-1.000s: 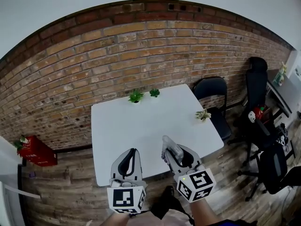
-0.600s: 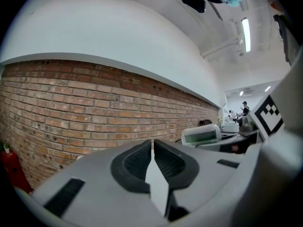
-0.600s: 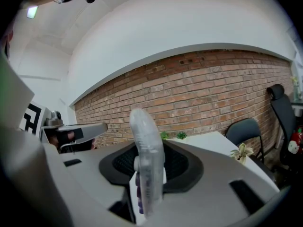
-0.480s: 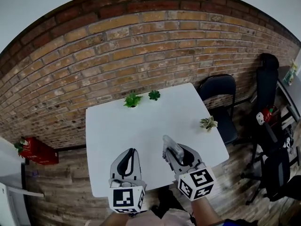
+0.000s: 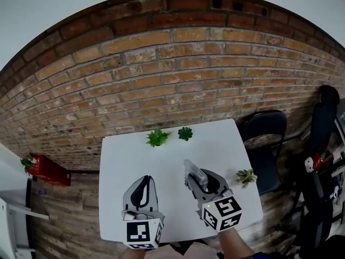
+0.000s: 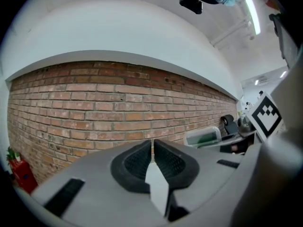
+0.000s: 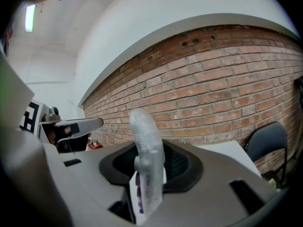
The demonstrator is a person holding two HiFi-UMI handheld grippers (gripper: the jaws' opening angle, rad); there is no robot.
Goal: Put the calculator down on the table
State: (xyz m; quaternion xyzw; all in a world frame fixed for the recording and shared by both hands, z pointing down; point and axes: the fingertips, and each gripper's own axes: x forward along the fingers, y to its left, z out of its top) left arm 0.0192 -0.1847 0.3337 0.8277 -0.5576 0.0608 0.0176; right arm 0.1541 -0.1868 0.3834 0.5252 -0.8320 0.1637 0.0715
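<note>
Calculator point(image 7: 146, 145), slim pale plastic, stands edgewise clamped in right hand-held gripper point(image 5: 197, 181); left hand-held gripper point(image 6: 152, 148) pinched together.

The calculator point(image 7: 144, 131) showed edge-on and blurred in the right gripper view. Its keys were unreadable and its lower end was buried in the right gripper point(image 7: 150, 169). Parts of the table's point(image 5: 121, 161) near edge lay behind that gripper and the left gripper point(image 5: 144, 181). The red thing point(image 5: 47, 170) on the left floor was too small to identify.

We hold both grippers side by side, pointing far. Left gripper point(image 5: 144, 184): jaws together, empty. Right gripper point(image 5: 200, 182): jaws clamped on the calculator point(image 7: 146, 148).
</note>
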